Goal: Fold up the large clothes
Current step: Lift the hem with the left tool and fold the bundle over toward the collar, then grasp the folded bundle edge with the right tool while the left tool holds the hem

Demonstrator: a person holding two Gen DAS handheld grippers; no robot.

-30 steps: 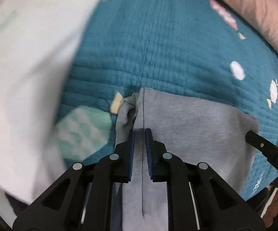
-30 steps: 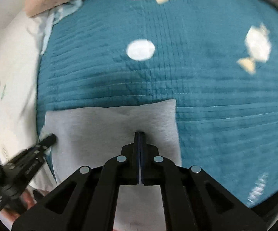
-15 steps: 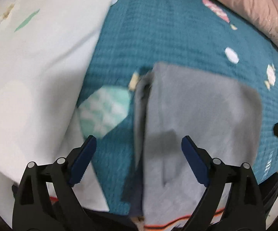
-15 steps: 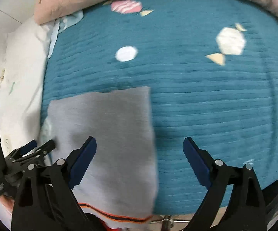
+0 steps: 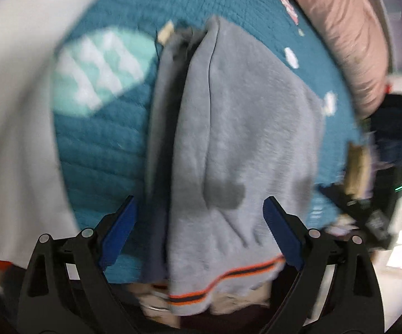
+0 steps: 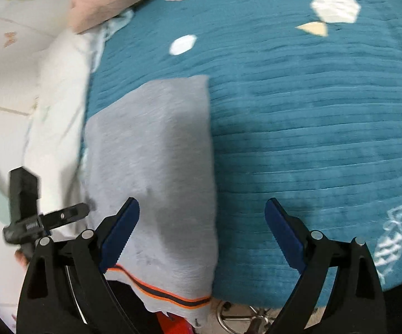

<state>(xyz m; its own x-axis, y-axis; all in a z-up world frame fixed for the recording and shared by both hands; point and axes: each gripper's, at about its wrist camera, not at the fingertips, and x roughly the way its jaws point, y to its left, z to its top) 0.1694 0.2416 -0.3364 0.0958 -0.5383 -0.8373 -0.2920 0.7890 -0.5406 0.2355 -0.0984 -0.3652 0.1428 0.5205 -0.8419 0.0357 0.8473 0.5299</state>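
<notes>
Grey fleece garment (image 5: 245, 128), soft and floppy, folded on the teal quilt (image 6: 312, 117); both grippers, left (image 5: 199, 226) and right (image 6: 202, 226), spread wide, holding nothing. Best pinched at its striped hem (image 6: 170, 295).

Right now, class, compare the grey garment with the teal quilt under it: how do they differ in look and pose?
The garment is plain grey with an orange-and-dark striped hem; the quilt is teal, ribbed with stitching and dotted with candy shapes. The garment lies folded in layers, its hem hanging off the near edge; the quilt lies spread flat beneath it. Both are soft fabric.
</notes>
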